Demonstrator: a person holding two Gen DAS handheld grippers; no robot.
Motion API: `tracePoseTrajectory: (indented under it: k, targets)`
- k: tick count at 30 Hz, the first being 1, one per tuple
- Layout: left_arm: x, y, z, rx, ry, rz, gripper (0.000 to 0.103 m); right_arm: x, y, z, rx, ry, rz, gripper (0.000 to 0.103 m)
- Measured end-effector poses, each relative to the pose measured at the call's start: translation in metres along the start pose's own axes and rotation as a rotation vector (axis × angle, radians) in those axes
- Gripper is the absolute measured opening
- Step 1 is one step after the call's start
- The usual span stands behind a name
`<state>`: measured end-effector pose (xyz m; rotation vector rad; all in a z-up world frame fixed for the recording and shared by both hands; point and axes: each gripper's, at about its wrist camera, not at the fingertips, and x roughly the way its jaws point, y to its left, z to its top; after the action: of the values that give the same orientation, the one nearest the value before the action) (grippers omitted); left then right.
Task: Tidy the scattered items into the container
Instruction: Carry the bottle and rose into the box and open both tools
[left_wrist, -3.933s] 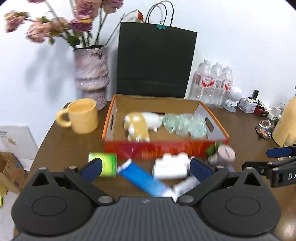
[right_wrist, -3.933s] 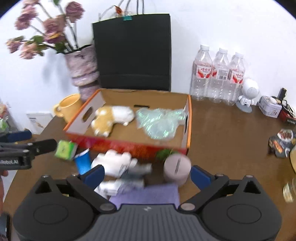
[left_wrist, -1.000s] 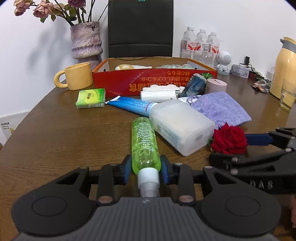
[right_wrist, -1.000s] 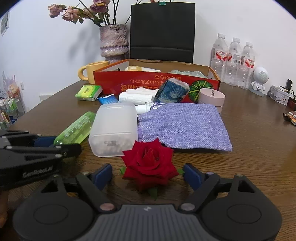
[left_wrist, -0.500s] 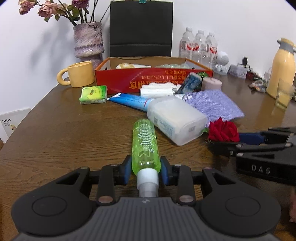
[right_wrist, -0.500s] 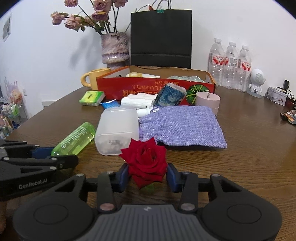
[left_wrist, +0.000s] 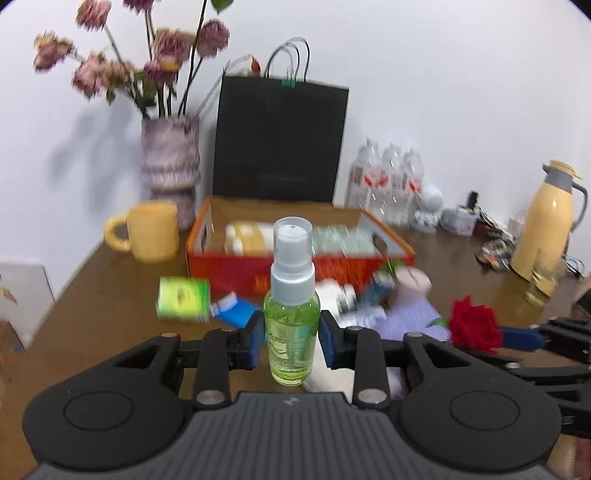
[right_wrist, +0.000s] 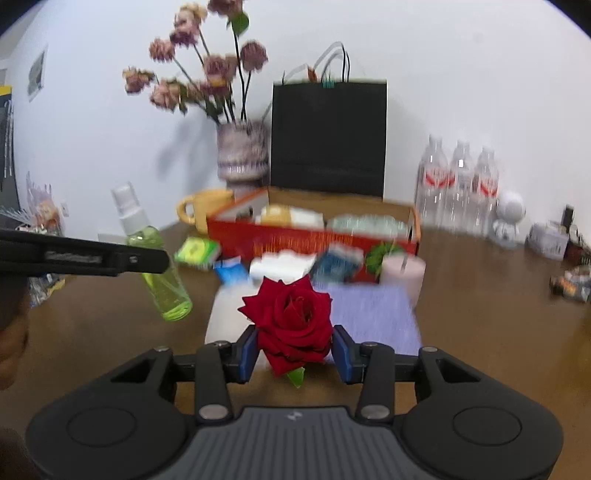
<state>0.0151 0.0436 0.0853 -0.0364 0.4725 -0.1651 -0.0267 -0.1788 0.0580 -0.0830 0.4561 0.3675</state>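
Note:
My left gripper (left_wrist: 291, 341) is shut on a green spray bottle (left_wrist: 291, 314), held upright above the table with its white cap up. The bottle (right_wrist: 157, 258) also shows at the left of the right wrist view. My right gripper (right_wrist: 293, 354) is shut on a red rose (right_wrist: 291, 319), lifted off the table; the rose (left_wrist: 474, 326) appears at the right of the left wrist view. Ahead stands the red cardboard box (left_wrist: 229, 267), (right_wrist: 295, 236) with a plush toy and a clear bag inside. Both frames are motion-blurred.
Before the box lie a green packet (left_wrist: 183, 297), a blue tube (left_wrist: 236, 310), a white container (right_wrist: 229, 314), a purple pouch (right_wrist: 373, 314) and a pink jar (right_wrist: 402, 273). A yellow mug (left_wrist: 151, 230), flower vase (left_wrist: 170, 162), black bag (left_wrist: 280, 144), water bottles (right_wrist: 458, 184) and a yellow thermos (left_wrist: 546, 232) ring the table.
Both grippers have risen from the table with their loads. The spray bottle has swung from lying flat to upright, and the rose is lifted clear of the wood.

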Motion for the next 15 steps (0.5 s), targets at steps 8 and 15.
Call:
tracePoseTrajectory:
  k: [8,15]
  targets:
    - [0.072,0.01,0.099,-0.005,-0.034,-0.021,0.031,0.063,-0.032,0.102,-0.025,-0.054,-0.025,0.041]
    - [0.198,0.001,0.124,-0.027,0.164,-0.082,0.035,0.172,-0.063,0.138,0.084,0.08,-0.024,0.046]
